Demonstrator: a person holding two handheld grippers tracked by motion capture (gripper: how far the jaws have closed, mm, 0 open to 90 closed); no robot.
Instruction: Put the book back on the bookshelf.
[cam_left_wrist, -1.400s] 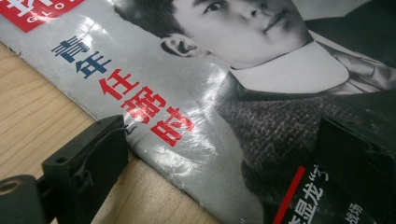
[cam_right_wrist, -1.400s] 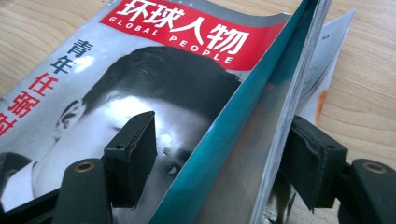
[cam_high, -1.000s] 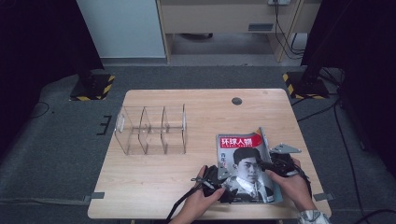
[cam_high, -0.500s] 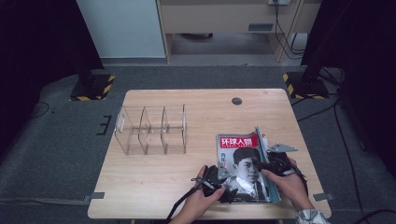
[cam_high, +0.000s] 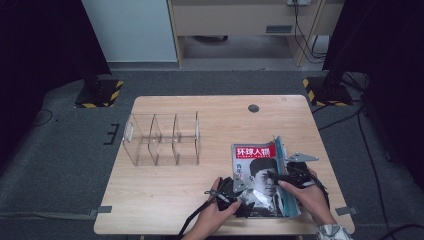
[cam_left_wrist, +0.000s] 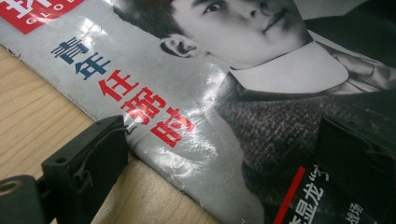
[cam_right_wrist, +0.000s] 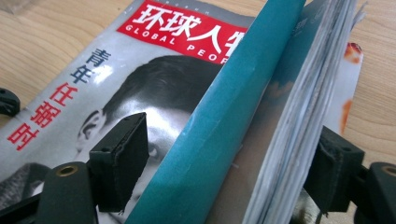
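Observation:
A magazine (cam_high: 255, 165) with a red title bar and a portrait lies flat at the table's front right. Its teal back cover (cam_right_wrist: 233, 116) and a sheaf of pages stand raised along the right side. My right gripper (cam_right_wrist: 229, 163) straddles this raised part, and its jaws have just been opening. The left pad stands clear of the teal cover and nothing is pinched. In the high view the right gripper (cam_high: 278, 177) sits over the magazine's right half. My left gripper (cam_left_wrist: 219, 140) is open at the magazine's lower left edge (cam_left_wrist: 187, 154), one jaw over the wood and one over the cover.
A clear acrylic organiser (cam_high: 162, 140) with three compartments stands on the left half of the wooden table (cam_high: 200, 210). A small dark round cap (cam_high: 253, 108) sits near the far edge. The front table edge runs just behind both hands.
The raised teal edge leans slightly further left than a second ago. Both hands have kept their place.

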